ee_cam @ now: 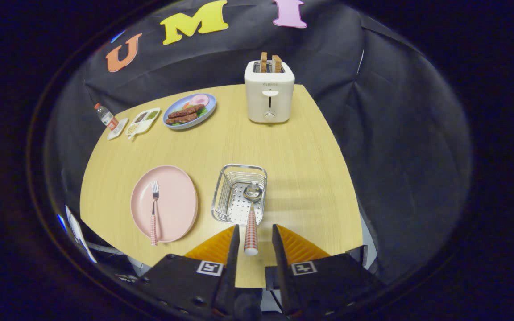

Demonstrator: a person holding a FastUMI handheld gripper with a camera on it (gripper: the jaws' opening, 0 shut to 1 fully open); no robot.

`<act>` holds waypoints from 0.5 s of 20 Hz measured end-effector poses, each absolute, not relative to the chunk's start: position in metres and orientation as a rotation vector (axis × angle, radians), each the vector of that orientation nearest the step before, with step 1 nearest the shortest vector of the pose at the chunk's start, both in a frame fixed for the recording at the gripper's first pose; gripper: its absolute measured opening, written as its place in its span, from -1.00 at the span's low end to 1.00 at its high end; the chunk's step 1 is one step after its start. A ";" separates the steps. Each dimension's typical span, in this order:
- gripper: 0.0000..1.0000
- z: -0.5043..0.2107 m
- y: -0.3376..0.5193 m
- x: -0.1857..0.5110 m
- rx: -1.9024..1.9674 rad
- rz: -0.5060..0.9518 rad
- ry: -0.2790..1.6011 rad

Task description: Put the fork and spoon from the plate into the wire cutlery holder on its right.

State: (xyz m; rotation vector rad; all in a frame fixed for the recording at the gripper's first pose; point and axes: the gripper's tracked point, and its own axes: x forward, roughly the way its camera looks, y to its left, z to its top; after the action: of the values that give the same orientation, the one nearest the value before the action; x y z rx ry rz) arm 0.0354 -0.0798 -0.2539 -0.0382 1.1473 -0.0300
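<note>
Black gripper [253, 236] body, orange ribbed jaws, square fiducial markers

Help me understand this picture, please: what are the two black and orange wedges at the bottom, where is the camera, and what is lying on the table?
The camera rides on a hand-held tool and looks forward along its two fingers, the black and orange wedges. The fingers stand apart, with the checked handle of a spoon in the gap; its bowl lies in the wire cutlery holder, and I cannot tell whether the fingers touch it. Left of the holder a pink plate carries a fork. Farther back on the wooden table stand a toaster with bread, a blue plate of food, a small divided dish and a bottle.
</note>
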 end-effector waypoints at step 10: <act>0.93 -0.155 -0.034 0.018 -0.115 0.047 0.704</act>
State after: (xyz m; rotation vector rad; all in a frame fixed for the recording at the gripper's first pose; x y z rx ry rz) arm 0.0181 -0.0340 -0.1554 -0.1148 0.7038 0.0473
